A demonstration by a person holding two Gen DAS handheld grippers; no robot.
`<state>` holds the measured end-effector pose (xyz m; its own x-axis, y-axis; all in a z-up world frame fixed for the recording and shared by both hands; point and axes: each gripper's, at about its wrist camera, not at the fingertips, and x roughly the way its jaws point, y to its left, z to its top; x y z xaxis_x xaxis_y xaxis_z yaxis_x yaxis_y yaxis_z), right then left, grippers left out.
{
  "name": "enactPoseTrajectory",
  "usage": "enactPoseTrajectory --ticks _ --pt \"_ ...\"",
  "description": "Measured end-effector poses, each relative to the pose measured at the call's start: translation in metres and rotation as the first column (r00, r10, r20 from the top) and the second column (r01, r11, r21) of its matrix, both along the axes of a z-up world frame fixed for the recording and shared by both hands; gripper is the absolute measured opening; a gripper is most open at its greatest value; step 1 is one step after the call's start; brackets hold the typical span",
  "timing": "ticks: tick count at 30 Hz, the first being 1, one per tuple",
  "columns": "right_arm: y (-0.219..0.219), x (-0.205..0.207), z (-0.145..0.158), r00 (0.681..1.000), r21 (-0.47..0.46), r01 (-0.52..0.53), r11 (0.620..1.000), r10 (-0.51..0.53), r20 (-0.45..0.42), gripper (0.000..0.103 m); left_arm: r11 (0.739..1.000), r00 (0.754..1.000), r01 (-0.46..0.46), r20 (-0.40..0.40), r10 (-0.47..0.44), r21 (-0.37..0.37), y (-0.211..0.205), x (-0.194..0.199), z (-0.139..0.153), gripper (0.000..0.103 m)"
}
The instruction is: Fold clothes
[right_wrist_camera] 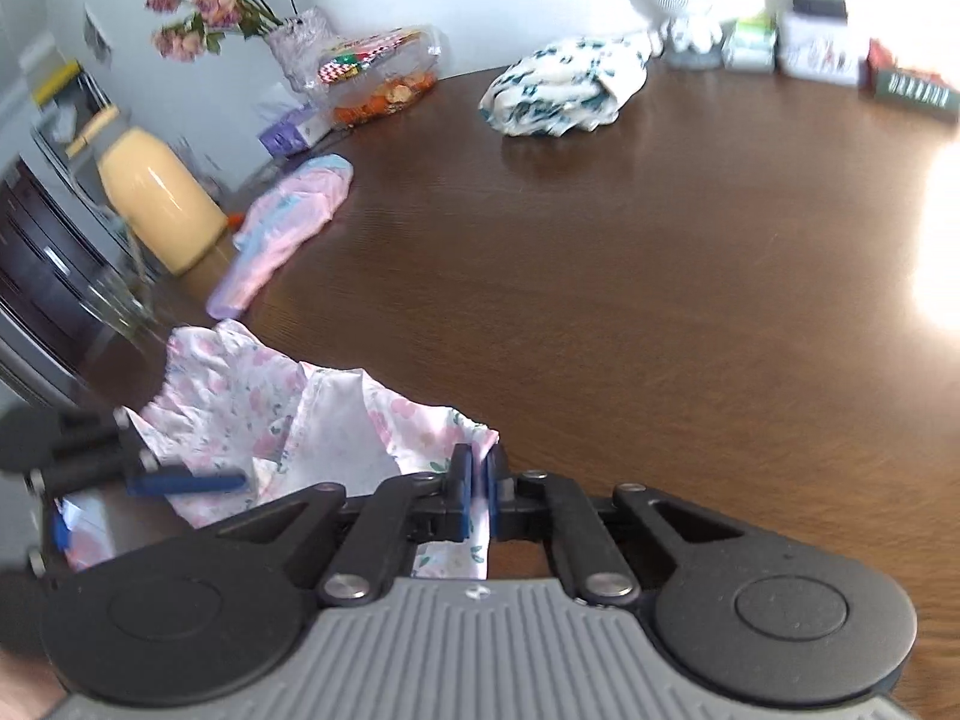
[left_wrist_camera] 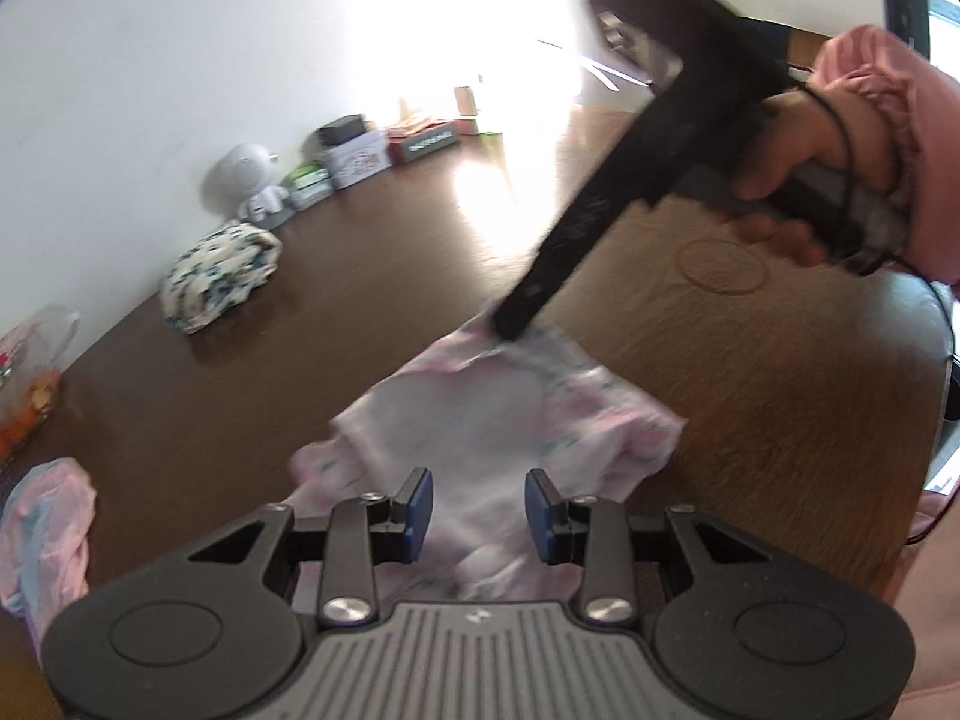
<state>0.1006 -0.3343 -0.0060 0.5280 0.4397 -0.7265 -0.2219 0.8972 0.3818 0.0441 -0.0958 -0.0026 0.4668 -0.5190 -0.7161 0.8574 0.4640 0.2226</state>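
A pink floral garment (left_wrist_camera: 498, 414) lies crumpled on the dark wooden table (left_wrist_camera: 240, 396). My left gripper (left_wrist_camera: 479, 510) hovers over its near edge, blue pads apart, with cloth showing behind the gap and nothing pinched. In the right wrist view my right gripper (right_wrist_camera: 478, 486) is shut on a corner of the same garment (right_wrist_camera: 252, 402), and fabric hangs down between the pads. The left view shows the right gripper (left_wrist_camera: 516, 324) as a black tool in a pink-sleeved hand (left_wrist_camera: 786, 150), its tip at the garment's far edge. The left gripper (right_wrist_camera: 123, 507) appears open at the left of the right view.
A folded white-and-teal floral garment (right_wrist_camera: 564, 90) sits further back on the table (right_wrist_camera: 660, 300). A pink-and-blue garment (right_wrist_camera: 288, 222) lies near the left edge beside a yellow bottle (right_wrist_camera: 159, 204). A vase of flowers (right_wrist_camera: 300, 42), a snack bag (right_wrist_camera: 384, 72) and boxes (right_wrist_camera: 816, 42) line the wall.
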Motion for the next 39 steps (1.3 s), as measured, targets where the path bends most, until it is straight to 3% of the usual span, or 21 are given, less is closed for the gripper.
enactPoseTrajectory --ticks 4,6,10,13,18,28,31,32,33,37,39 --pt "-0.001 0.0 0.004 1.0 -0.025 0.023 0.999 -0.023 -0.01 0.004 1.0 1.0 0.028 0.003 -0.028 -0.012 -0.001 0.014 -0.004 0.026" --pt "0.0 0.0 -0.001 0.999 -0.003 0.036 0.999 -0.036 -0.02 0.004 0.998 0.998 0.059 0.012 -0.059 0.007 -0.006 0.02 -0.01 0.008" --pt "-0.004 -0.003 -0.009 0.999 0.09 0.04 0.995 -0.037 -0.039 0.01 0.995 0.997 0.08 -0.005 -0.08 0.054 -0.011 0.03 -0.026 0.008" --pt "-0.007 -0.008 -0.016 0.999 0.121 0.029 0.992 -0.024 -0.047 0.024 0.995 0.996 0.085 -0.028 -0.083 0.043 -0.008 0.035 -0.032 0.008" --pt "-0.018 -0.018 -0.034 0.995 0.195 0.057 0.979 -0.04 -0.09 0.025 0.996 0.995 0.086 -0.043 -0.086 0.009 -0.002 0.038 -0.033 0.006" --pt "-0.03 -0.034 -0.053 0.992 0.347 0.094 0.933 -0.058 -0.113 0.022 0.997 0.995 0.08 -0.066 -0.081 -0.021 0.002 0.04 -0.032 0.006" --pt "-0.028 -0.042 -0.054 0.99 0.36 0.111 0.926 -0.07 -0.125 0.019 0.997 0.994 0.079 -0.069 -0.081 -0.028 0.002 0.041 -0.032 0.005" --pt "-0.028 -0.045 -0.054 0.987 0.355 0.131 0.926 -0.09 -0.13 0.015 0.996 0.994 0.079 -0.067 -0.081 -0.028 0.002 0.041 -0.032 0.005" --pt "-0.027 -0.047 -0.054 0.986 0.35 0.147 0.925 -0.108 -0.129 0.005 0.996 0.995 0.08 -0.064 -0.081 -0.026 0.002 0.04 -0.032 0.005" --pt "-0.029 -0.048 -0.04 0.982 0.342 0.178 0.923 -0.145 -0.12 0.003 0.997 0.995 0.08 -0.057 -0.08 -0.017 -0.002 0.037 -0.03 0.007" --pt "-0.03 -0.045 -0.03 0.983 0.305 0.173 0.936 -0.144 -0.116 0.003 0.995 0.994 0.089 -0.06 -0.091 -0.033 -0.004 0.034 -0.025 0.016"
